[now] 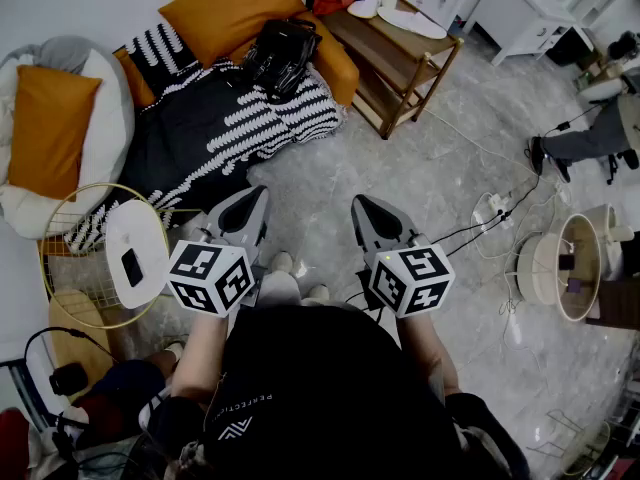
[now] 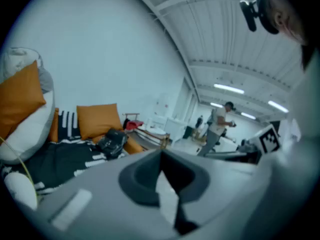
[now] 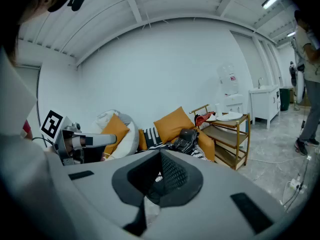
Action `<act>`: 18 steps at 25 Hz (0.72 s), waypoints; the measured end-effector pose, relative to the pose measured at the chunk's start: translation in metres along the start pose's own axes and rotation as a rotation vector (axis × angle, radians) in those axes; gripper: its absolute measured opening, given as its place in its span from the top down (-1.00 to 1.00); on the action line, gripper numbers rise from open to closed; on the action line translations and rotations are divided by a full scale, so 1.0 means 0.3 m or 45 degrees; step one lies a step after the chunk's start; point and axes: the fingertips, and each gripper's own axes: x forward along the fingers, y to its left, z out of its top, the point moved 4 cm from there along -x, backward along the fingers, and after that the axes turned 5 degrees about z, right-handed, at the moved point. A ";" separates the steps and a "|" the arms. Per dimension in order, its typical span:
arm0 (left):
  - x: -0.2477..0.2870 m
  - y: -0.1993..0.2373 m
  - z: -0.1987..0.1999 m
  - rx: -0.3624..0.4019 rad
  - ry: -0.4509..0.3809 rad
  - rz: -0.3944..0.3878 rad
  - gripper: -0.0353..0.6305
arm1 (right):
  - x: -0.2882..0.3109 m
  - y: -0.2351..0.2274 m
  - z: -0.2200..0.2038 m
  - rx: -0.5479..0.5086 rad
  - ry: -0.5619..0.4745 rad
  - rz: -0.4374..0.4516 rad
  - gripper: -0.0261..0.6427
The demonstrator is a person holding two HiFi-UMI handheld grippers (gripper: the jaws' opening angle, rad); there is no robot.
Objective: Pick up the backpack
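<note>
Black, glossy backpack (image 1: 281,56) lies against an orange cushion (image 1: 225,8); left hand-held gripper (image 1: 260,194) and right hand-held gripper (image 1: 359,203) closed, empty.

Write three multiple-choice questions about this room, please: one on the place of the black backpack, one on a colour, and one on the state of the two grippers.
1. Where does the black fabric backpack lie?
A. on the soft seat, at the edge of the black-and-white patterned blanket
B. on the wooden shelf rack
C. on the stone floor

2. What colour is the large square cushion behind the backpack?
A. green
B. orange
C. white

3. How do the jaws of the left gripper and the right gripper stand?
A. both wide apart
B. the right one shut on the backpack
C. both shut, holding nothing

Answers:
1. A, as the head view shows the backpack on the seat among the cushions.
2. B, as the cushion is plainly orange.
3. C, as each gripper view shows its jaws together, far from the backpack.
</note>
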 end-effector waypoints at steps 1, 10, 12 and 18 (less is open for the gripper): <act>0.001 0.001 0.000 -0.002 0.001 0.002 0.87 | 0.001 -0.001 0.000 -0.001 0.002 0.000 0.94; 0.016 0.005 -0.020 -0.006 0.014 0.006 0.87 | 0.004 -0.030 -0.014 0.059 -0.002 0.004 0.94; 0.020 0.013 -0.029 -0.003 0.025 0.015 0.87 | 0.012 -0.039 -0.025 0.067 0.009 -0.001 0.94; 0.071 0.066 -0.037 -0.027 0.043 0.024 0.87 | 0.071 -0.052 -0.045 0.070 0.058 0.011 0.94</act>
